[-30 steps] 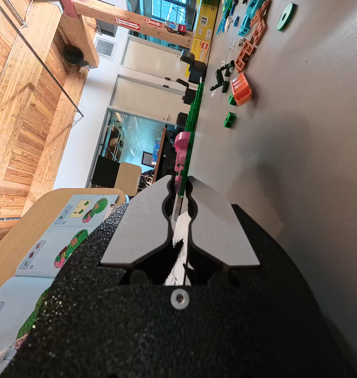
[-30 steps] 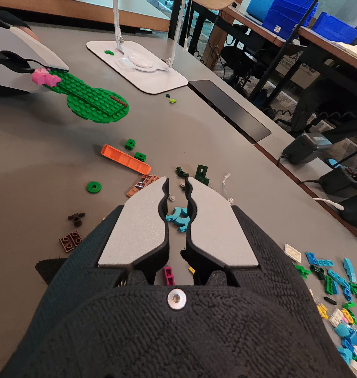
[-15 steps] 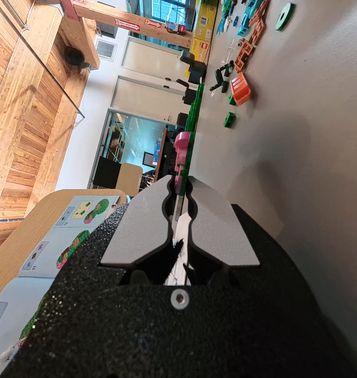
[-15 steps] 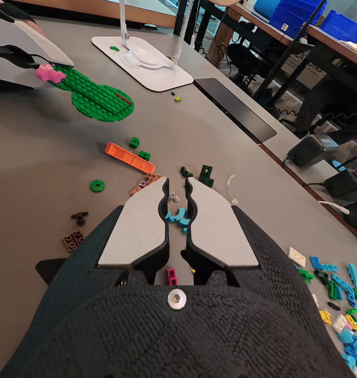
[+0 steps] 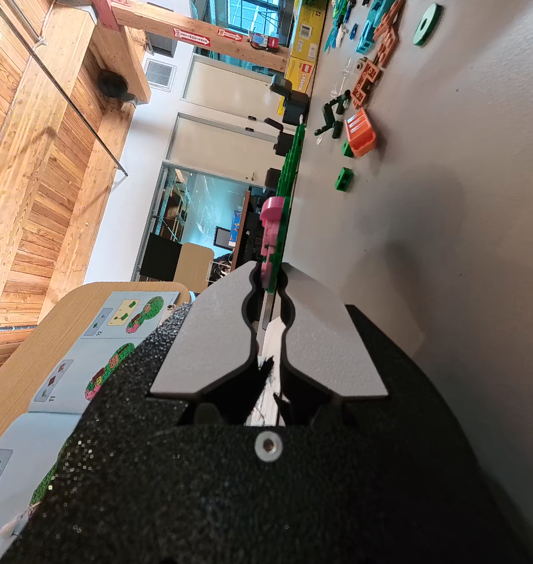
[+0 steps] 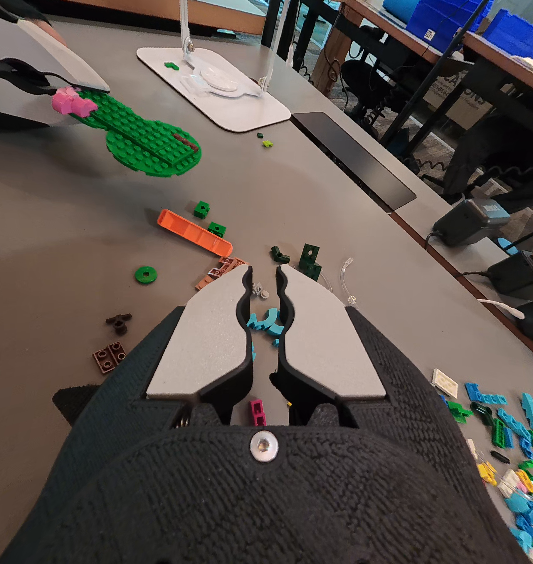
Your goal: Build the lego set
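My left gripper [image 5: 270, 270] is shut on the edge of a green baseplate [image 5: 285, 195] with pink bricks [image 5: 269, 224] on it, held above the grey table. The right wrist view shows the same baseplate [image 6: 150, 139], the pink bricks [image 6: 71, 102] and the left gripper [image 6: 63, 88] at upper left. My right gripper [image 6: 263, 270] is open with a narrow gap and holds nothing. It hovers low over loose teal curved pieces [image 6: 266, 323] and small grey pieces [image 6: 260, 291].
An orange piece [image 6: 195, 233], green cubes [image 6: 201, 210], a green ring [image 6: 145, 274], brown plates [image 6: 109, 356] and dark green pieces [image 6: 309, 259] lie scattered. A pile of small parts [image 6: 515, 442] lies right. A white stand base [image 6: 216, 88] sits behind. An instruction booklet [image 5: 85, 360] lies left. My hands' fingertips stand some 20 cm from each other. From the right gripper's tips to the orange piece [image 6: 195, 233] is close to 10 cm.
My right gripper has moved forward and lower over the loose pieces, and its jaws have opened slightly. The left gripper still holds the baseplate in about the same place.
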`<state>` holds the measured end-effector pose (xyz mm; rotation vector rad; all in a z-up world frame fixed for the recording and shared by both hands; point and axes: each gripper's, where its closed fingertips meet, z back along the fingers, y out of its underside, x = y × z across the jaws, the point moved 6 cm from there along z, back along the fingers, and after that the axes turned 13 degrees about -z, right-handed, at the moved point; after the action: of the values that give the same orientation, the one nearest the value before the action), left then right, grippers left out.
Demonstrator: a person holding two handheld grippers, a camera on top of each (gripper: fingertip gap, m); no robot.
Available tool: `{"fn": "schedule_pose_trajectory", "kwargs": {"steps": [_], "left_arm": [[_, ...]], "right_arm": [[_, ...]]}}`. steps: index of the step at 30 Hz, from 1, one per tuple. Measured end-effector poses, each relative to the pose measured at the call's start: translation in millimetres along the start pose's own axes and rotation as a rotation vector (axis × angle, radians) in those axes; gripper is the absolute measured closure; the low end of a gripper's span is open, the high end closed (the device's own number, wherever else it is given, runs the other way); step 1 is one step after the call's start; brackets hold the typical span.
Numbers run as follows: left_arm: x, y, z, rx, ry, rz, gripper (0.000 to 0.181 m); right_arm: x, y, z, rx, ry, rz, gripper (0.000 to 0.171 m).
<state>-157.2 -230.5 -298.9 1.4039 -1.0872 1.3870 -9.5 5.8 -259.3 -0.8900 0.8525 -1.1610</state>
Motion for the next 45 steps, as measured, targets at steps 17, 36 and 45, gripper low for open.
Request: {"fn": "schedule_pose_trajectory", "kwargs": {"steps": [17,36,45], "left_arm": [[-1,-1,0,-0.002,0.006,-0.006,0.172],[-1,1,-1,0.006,0.005,-0.007,0.172],[2,3,-2,0.040,-0.026,-0.025,0.172]], "right_arm": [[-11,-2,10,0.000,0.052,-0.031,0.158],[-64,38,166,0.143,0.305,-0.268,0.152],[-63,44,177,0.091,0.318,-0.288,0.153]]}}
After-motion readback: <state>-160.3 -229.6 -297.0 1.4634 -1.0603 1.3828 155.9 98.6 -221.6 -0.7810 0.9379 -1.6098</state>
